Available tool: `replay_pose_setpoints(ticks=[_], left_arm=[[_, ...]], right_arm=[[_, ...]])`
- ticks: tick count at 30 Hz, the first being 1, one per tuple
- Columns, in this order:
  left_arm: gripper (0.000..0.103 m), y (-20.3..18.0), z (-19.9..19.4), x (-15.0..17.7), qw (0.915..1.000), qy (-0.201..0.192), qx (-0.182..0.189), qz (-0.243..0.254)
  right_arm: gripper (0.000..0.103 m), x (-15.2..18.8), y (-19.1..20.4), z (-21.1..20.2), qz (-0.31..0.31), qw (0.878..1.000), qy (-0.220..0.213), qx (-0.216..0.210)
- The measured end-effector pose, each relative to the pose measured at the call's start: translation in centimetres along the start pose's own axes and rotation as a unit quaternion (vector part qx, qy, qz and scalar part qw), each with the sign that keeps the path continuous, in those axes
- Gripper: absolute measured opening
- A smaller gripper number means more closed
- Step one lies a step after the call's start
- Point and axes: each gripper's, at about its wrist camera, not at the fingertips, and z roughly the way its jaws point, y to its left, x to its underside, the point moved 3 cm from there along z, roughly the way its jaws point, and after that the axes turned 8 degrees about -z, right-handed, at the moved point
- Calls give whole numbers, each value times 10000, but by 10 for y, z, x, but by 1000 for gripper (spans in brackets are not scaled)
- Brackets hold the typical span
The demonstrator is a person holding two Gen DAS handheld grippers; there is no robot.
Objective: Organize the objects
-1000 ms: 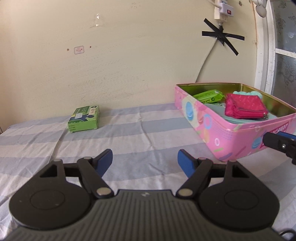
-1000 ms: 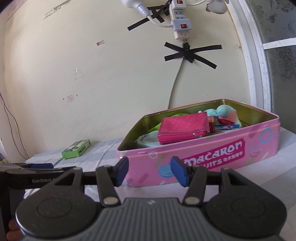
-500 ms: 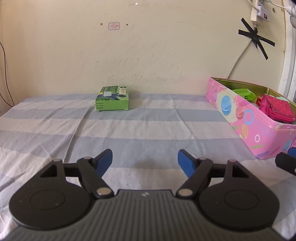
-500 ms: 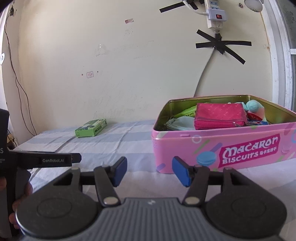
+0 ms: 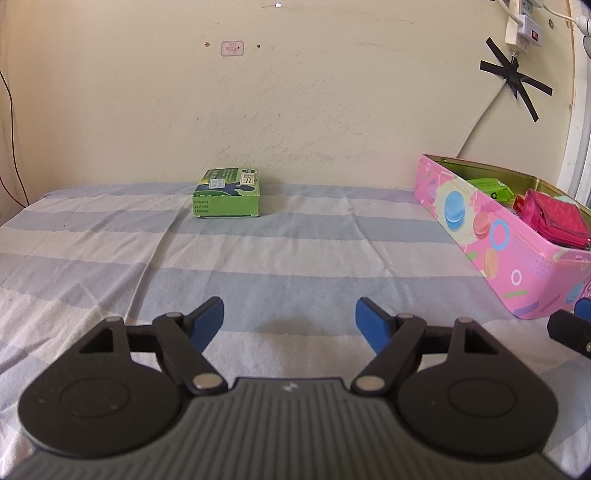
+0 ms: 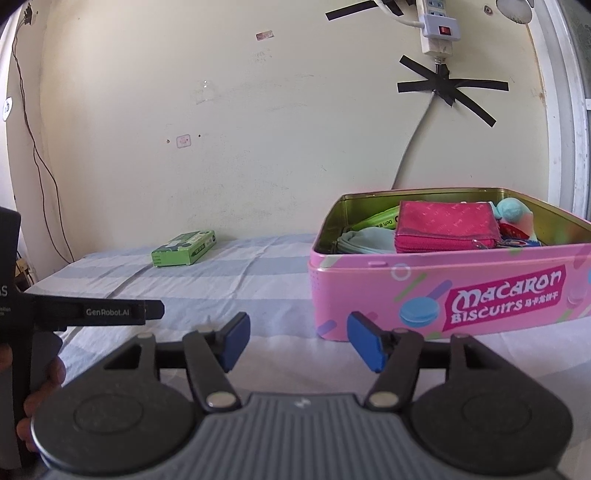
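A green box (image 5: pixel 226 198) lies on the striped cloth near the wall, straight ahead of my left gripper (image 5: pixel 290 320), which is open and empty, well short of it. The box also shows in the right wrist view (image 6: pixel 183 248) at the left. A pink Macaron Biscuits tin (image 6: pixel 443 291) stands open at the right; it holds a magenta zip pouch (image 6: pixel 445 225), a green packet (image 6: pixel 376 221) and other small items. The tin also shows in the left wrist view (image 5: pixel 491 240). My right gripper (image 6: pixel 294 341) is open and empty, just before the tin's left front corner.
A blue-and-white striped cloth (image 5: pixel 277 258) covers the surface up to the cream wall. A power strip (image 6: pixel 439 26) and taped cable hang above the tin. The left gripper's body (image 6: pixel 74 314) stands at the left of the right wrist view. A window frame is at the far right.
My left gripper has swung left, so the green box is now ahead of it and the tin sits at the right edge. My right view has also turned left. Both grippers stay open.
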Motion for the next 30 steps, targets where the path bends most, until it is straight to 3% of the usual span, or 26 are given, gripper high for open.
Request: replay_pose_setpoints(ticks=[11, 15, 30], left_arm=[[85, 1, -1, 0, 10000, -41, -13, -7], [85, 1, -1, 0, 10000, -49, -9, 27], [85, 0, -1, 0, 10000, -52, -15, 27]], right_arm=[[62, 0, -3, 0, 60, 10000, -15, -73], [68, 1, -3, -1, 63, 9999, -30, -78], [69, 0, -2, -2, 57, 9999, -24, -81]])
